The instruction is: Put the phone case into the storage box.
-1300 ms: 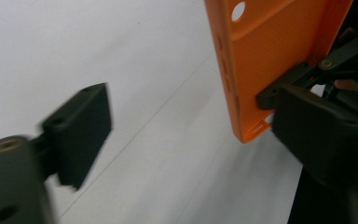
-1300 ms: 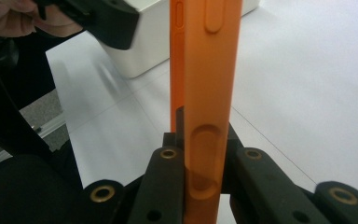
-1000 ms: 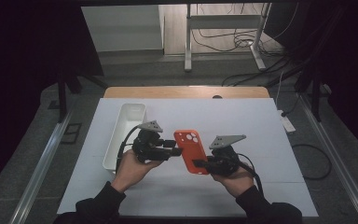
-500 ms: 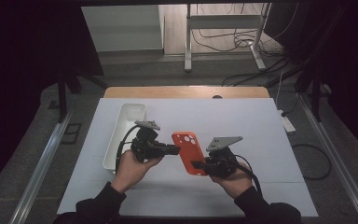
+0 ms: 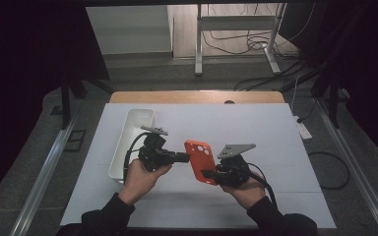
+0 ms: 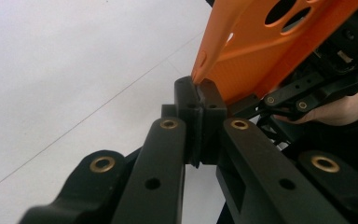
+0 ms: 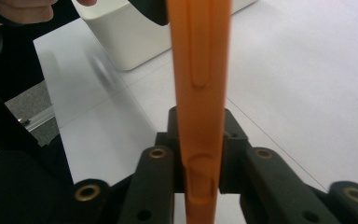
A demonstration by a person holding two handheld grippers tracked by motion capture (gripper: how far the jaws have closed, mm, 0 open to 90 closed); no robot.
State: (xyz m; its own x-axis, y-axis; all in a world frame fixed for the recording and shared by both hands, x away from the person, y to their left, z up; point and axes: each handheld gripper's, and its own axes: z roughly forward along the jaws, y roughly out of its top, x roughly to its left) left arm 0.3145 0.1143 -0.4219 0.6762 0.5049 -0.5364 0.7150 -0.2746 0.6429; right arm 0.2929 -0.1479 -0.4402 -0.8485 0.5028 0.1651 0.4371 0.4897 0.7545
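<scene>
Phone case point(image 5: 200, 161) — orange, with camera cut-outs — is held above the white table point(image 5: 275, 132), just right of the white bin point(image 5: 130, 140), between both grippers. Left gripper point(image 5: 183, 157) has just clamped its jaws tight on the case's left edge. Right gripper point(image 5: 207, 174) has just been easing its jaws apart — its pads point(image 7: 230, 140) flank the case's lower edge, close against it.

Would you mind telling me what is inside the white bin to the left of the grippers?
The white bin shows bare white inner walls and nothing visible inside at its far end. The left gripper and its cable cover the near end.
</scene>
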